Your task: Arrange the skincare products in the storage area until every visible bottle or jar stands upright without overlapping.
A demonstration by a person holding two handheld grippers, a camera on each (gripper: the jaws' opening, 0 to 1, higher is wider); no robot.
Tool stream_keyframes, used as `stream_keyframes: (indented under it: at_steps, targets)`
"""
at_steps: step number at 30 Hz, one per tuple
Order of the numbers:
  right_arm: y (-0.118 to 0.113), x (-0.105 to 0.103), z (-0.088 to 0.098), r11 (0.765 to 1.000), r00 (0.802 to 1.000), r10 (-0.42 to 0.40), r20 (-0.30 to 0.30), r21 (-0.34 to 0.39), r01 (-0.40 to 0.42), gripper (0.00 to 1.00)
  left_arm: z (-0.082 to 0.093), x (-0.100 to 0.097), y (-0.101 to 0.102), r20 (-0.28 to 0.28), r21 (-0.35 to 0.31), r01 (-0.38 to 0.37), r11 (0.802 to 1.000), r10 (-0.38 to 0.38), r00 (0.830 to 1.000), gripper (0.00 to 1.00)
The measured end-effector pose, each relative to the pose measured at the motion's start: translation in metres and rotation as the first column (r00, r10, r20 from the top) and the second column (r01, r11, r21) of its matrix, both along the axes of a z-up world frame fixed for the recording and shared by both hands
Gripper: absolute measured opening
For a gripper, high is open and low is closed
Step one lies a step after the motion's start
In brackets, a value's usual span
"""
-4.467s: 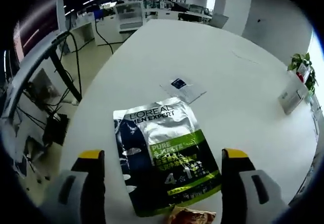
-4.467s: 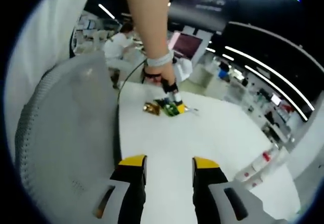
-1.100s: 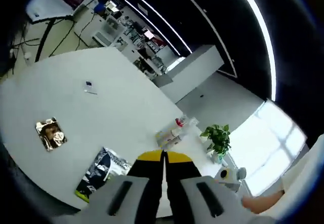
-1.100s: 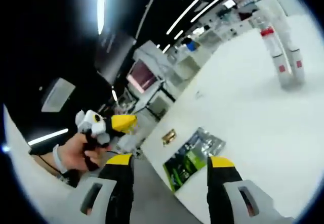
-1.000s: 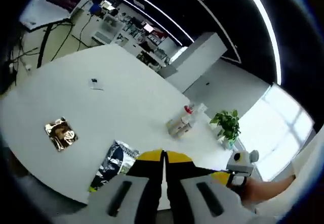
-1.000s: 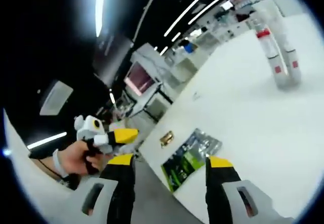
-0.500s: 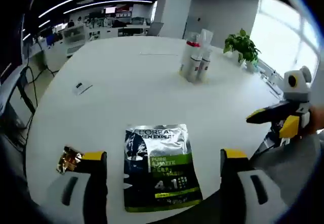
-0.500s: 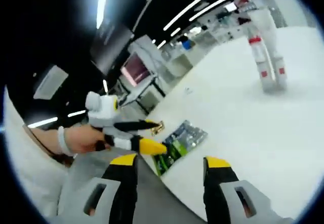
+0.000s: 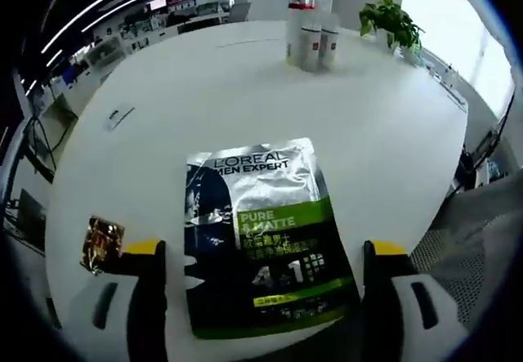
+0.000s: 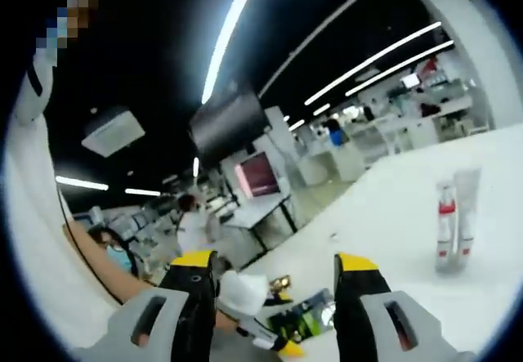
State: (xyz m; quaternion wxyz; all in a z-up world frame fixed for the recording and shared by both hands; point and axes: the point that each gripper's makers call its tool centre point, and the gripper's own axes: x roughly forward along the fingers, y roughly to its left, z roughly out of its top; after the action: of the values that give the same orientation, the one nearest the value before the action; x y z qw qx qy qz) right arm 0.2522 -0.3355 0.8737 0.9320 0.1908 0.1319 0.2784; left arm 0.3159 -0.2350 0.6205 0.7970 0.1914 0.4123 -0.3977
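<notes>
White round table [image 9: 384, 125] in an office bears a flat sachet [image 9: 260, 235] and upright bottles [image 9: 310, 37]; both tongs gape, grasping nothing.

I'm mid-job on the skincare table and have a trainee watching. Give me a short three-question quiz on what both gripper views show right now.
1. True or false: the silver and green foil sachet lies flat on the round white table.
2. Multiple choice: the small gold foil packet lies (A) on the sachet, (B) apart from it, near the table edge, (C) beside the bottles.
3. How do the white bottles with red bands stand?

Key: 1 true. 2 B. 3 Upright, grouped close together at the far side of the table, near the green potted plant.
</notes>
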Motion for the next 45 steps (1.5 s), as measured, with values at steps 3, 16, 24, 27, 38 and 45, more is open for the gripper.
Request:
stream_keyframes:
  at_steps: [3,16,24,27,38,45]
  targets:
    - [0.013,-0.010,-0.023,0.996,0.997,0.051,-0.056,-0.070,-0.055,0.56,-0.001,0.001,0.001,0.007,-0.019,0.013,1.000,-0.013,1.000,0.98]
    - [0.027,-0.016,-0.037,0.988,0.989,0.111,-0.101,-0.098,-0.121,0.54,0.008,0.003,0.001,0.028,-0.048,0.059,0.997,-0.058,0.998,0.59]
    - [0.025,-0.017,-0.051,0.986,0.984,0.106,-0.146,-0.110,-0.123,0.52,0.010,-0.003,-0.005,0.015,-0.031,0.112,0.993,-0.111,0.994,0.46]
    - [0.027,-0.019,-0.054,0.983,0.983,0.112,-0.146,-0.129,-0.131,0.52,0.010,-0.005,-0.005,0.006,-0.036,0.107,0.994,-0.107,0.994,0.33]
    - [0.035,-0.030,-0.064,0.983,0.978,0.113,-0.178,-0.121,-0.135,0.51,0.026,-0.011,-0.003,-0.163,-0.162,-0.034,0.986,0.007,0.987,0.17]
    - [0.034,-0.011,-0.072,0.999,0.974,0.049,-0.223,0.011,-0.048,0.51,0.110,-0.020,-0.015,-0.036,-0.338,0.060,0.939,-0.076,0.996,0.00]
